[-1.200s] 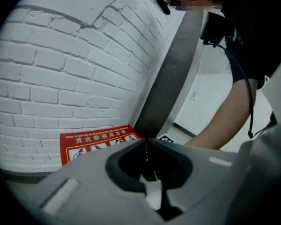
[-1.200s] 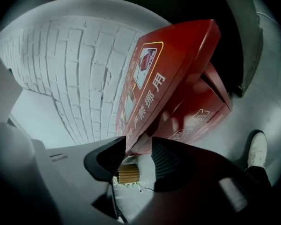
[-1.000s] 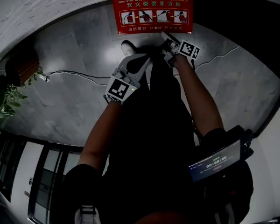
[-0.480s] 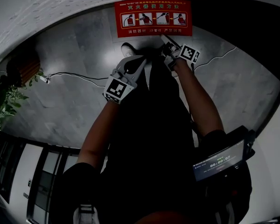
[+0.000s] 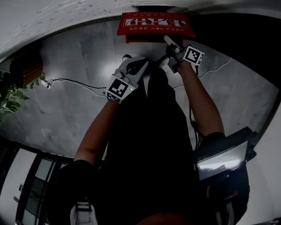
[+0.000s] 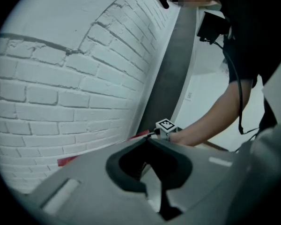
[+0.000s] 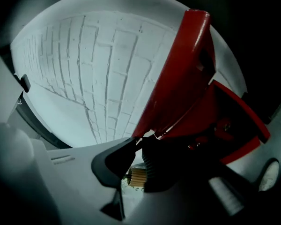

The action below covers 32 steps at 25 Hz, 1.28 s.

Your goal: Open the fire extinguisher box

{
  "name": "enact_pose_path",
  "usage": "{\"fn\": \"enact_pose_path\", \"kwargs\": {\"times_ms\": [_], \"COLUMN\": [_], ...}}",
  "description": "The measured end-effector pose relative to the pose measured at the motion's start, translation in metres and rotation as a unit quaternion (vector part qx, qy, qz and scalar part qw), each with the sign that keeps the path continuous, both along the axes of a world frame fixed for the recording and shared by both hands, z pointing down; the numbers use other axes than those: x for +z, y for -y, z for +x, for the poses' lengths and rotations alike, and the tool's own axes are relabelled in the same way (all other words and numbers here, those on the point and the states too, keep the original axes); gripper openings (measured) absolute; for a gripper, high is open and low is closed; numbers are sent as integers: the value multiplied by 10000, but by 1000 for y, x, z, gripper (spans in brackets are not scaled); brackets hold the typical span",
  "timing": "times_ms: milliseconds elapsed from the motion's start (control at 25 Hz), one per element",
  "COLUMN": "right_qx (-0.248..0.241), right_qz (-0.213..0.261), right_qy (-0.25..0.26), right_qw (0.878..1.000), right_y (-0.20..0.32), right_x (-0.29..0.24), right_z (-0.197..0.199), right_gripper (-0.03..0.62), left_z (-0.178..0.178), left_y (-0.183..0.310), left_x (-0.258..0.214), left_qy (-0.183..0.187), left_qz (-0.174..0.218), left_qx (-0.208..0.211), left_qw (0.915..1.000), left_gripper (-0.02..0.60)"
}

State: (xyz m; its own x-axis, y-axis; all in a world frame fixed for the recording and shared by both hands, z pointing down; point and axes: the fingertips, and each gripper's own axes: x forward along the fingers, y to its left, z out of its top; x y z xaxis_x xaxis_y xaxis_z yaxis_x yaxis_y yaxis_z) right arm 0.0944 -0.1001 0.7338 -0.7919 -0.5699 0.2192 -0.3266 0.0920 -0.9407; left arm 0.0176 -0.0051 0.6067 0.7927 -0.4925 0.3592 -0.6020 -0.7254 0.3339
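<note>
**Q:** Where's the fire extinguisher box point(image 5: 157, 29)?

**A:** It's red and sits on the grey floor point(image 5: 75, 102) at the foot of a white brick wall point(image 6: 61, 78), top centre of the head view. Its lid point(image 7: 178, 74) is tilted up, clear of the box body.

**Q:** Right gripper?

**A:** The right gripper point(image 7: 139, 142) is at the lid's lower edge. Jaws closing, nearly together, w/ the lid's red edge pinched between the tips.

**Q:** And the left?

**A:** The left gripper point(image 5: 143, 63) hangs just beside the right one, near the box but not touching it. Its tips meet, w/ nothing between them.

**Q:** Anything else nearby?

**A:** A thin cable point(image 5: 75, 82) runs across the floor at left, and a leafy plant point(image 5: 2, 102) is at the far left edge.
</note>
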Motion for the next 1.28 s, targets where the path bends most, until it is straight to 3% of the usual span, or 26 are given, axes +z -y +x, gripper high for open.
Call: {"fn": "enact_pose_path", "kwargs": {"times_ms": [320,560,640,760,920,1040,1120,1280], "right_qx": [110,853,712,752,529,8,-550,-1360], "right_qz": [551,93,465,438,796,1121,1790,3225], "right_qy": [-19,-147,-298,-455,-109,-258,-852,-1643], "right_qw": [9984,9962,9959,9952,9954,9934,9786,9222], "right_y": [78,114,125,130,131,109,89,41], "right_x": [-35,-31,-39,-42,-59,-84,-121,-201], "right_z": [5,27,28,33,22,2,-12,-42], "right_gripper": [37,37,38,48,48,48,48,48], "left_z": [-4,-18,-22,-28,-34,-36,-33,-29], "left_y": [8,12,12,13,17,22,27,35], "left_x": [-12,-17,-18,-21,-23,-31,-48,-89], "left_qy": [29,34,44,57,64,5,-107,-254], "left_qz": [49,65,67,74,111,157,223,455], "left_qx": [-53,-156,-201,-268,-365,-433,-471,-488], "left_qw": [10000,9999,9998,9996,9992,9989,9986,9975], "left_gripper": [3,3,3,3,3,3,3,2]}}
